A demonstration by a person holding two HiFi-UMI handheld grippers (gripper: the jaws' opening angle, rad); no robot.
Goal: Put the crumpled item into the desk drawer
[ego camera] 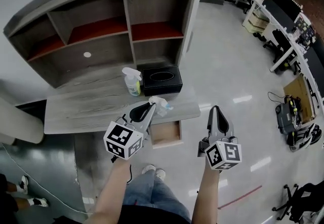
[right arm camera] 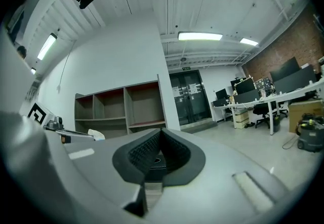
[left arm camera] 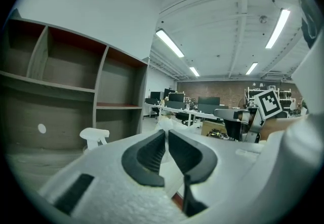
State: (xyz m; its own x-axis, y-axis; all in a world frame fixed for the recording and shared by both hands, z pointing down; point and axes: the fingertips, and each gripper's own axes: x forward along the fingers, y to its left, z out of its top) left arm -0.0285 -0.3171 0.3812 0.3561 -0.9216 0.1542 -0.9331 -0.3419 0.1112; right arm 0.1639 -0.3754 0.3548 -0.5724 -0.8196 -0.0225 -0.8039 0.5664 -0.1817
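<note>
The spray bottle (ego camera: pixel 133 83) carries a greenish label whose print is too small to read. Each gripper's cube shows black-and-white square markers.

The worktop (ego camera: pixel 91 106) is grey wood grain, with a shelf unit (ego camera: pixel 101 30) at its far side that has reddish shelves. A black tissue box (ego camera: pixel 162 81) sits just right of the bottle. The floor (ego camera: pixel 228 66) is glossy grey, and office desks with monitors (ego camera: pixel 273 5) line the far right.

The left hand-held gripper (ego camera: pixel 151 106) is clamped on the crumpled white paper (ego camera: pixel 161 106). It holds the paper over the worktop's near edge, just beyond the open drawer (ego camera: pixel 166 134). The right hand-held gripper (ego camera: pixel 216 110) hangs to the right of the drawer, its jaws together with nothing between them.
</note>
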